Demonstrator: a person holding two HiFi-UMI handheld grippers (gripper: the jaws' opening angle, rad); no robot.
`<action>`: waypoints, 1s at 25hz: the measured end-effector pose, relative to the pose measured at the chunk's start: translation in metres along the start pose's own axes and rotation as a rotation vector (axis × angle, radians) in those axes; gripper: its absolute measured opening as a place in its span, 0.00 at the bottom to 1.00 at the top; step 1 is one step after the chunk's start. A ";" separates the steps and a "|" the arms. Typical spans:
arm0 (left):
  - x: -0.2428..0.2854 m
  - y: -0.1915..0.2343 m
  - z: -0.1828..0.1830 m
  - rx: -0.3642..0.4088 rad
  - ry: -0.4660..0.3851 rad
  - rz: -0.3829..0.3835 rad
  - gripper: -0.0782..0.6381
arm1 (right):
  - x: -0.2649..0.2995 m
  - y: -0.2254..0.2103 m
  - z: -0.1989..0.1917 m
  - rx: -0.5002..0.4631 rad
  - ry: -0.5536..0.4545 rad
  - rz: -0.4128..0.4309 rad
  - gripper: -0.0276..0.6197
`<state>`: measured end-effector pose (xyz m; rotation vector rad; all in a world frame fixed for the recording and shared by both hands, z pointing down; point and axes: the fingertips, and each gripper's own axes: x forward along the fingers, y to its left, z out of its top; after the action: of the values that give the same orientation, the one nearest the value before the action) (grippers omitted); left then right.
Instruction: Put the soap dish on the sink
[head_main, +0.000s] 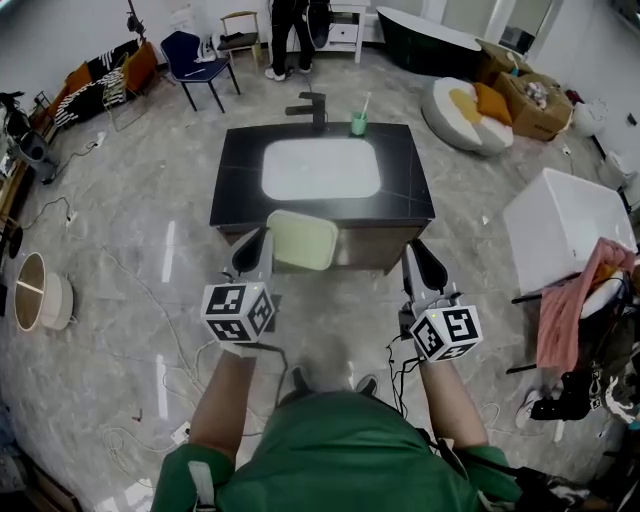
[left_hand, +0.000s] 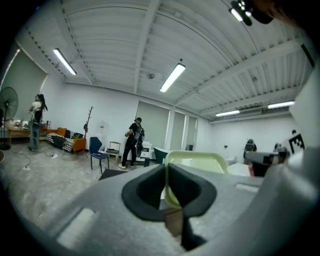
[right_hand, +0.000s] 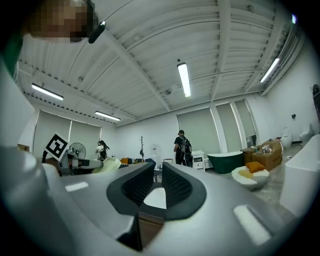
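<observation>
A pale green soap dish (head_main: 302, 240) hangs over the front edge of the black sink counter (head_main: 405, 160), tilted, and my left gripper (head_main: 262, 240) is shut on its left rim. In the left gripper view the soap dish (left_hand: 197, 162) rises past the left gripper (left_hand: 166, 175), its edge pinched between the jaws. The white basin (head_main: 320, 167) lies in the middle of the counter, beyond the dish. My right gripper (head_main: 422, 258) hovers by the counter's front right corner, shut and holding nothing. In its own view the right gripper (right_hand: 158, 172) has nothing between its pads.
A black faucet (head_main: 310, 105) and a green cup (head_main: 359, 123) with a toothbrush stand at the counter's back edge. To the right are a white box (head_main: 565, 225) and a pink cloth (head_main: 570, 300). A person (head_main: 290, 30) stands far behind, near a blue chair (head_main: 195, 65).
</observation>
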<state>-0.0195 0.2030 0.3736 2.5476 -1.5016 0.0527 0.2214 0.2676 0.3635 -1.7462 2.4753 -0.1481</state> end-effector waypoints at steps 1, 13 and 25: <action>0.000 0.007 -0.001 -0.010 0.002 -0.004 0.13 | 0.004 0.005 -0.001 0.000 0.004 -0.002 0.12; -0.014 0.081 -0.008 0.009 0.032 -0.057 0.13 | 0.052 0.075 -0.012 -0.016 -0.002 -0.044 0.12; -0.012 0.123 -0.011 -0.068 0.023 -0.035 0.13 | 0.086 0.102 -0.029 -0.016 0.052 -0.006 0.12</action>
<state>-0.1317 0.1578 0.4002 2.5109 -1.4256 0.0255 0.0931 0.2214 0.3751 -1.7783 2.5140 -0.1766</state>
